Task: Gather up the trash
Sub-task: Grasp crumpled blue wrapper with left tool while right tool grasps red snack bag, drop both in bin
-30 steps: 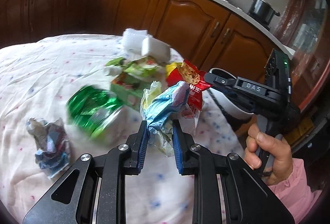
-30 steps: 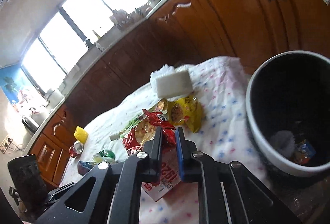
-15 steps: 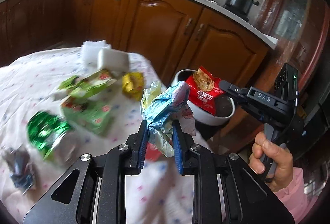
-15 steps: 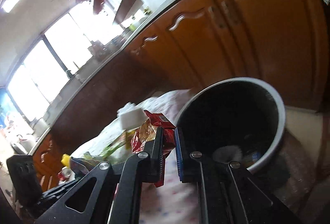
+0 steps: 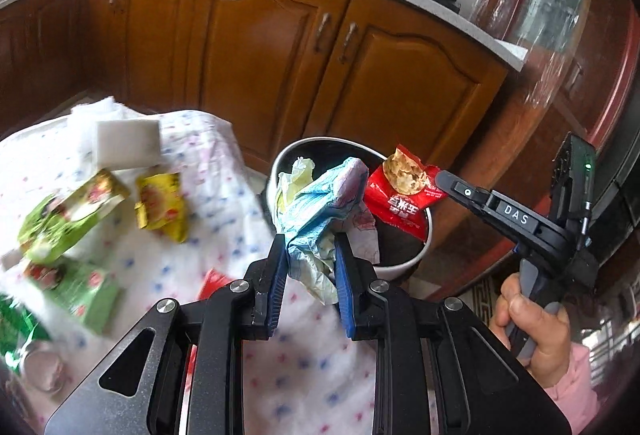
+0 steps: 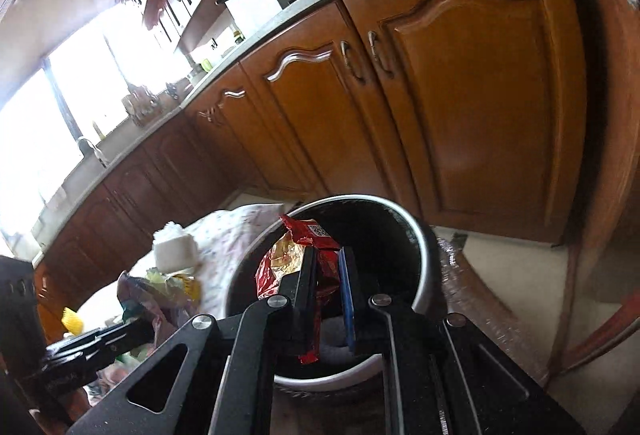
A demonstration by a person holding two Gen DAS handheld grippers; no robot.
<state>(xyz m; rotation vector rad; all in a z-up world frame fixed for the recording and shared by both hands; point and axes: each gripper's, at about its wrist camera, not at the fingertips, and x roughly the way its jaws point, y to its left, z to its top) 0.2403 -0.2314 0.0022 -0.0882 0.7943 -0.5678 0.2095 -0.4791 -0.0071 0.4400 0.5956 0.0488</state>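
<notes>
Now the left gripper (image 5: 310, 247) clamps a crumpled pale-blue wrapper wad (image 5: 320, 203) at the bin's (image 5: 404, 263) nine-o'clock rim, while the right gripper (image 6: 325, 267) pinches a glossy red snack packet (image 6: 298, 249), creased, above its dark mouth.

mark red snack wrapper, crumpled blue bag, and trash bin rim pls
red snack wrapper (image 5: 404, 191): left wrist view, on its printed red front.
crumpled blue bag (image 5: 320, 207): left wrist view, on the bunched blue middle above the pads.
trash bin (image 6: 424, 287): right wrist view, on the pale rim's right side.
</notes>
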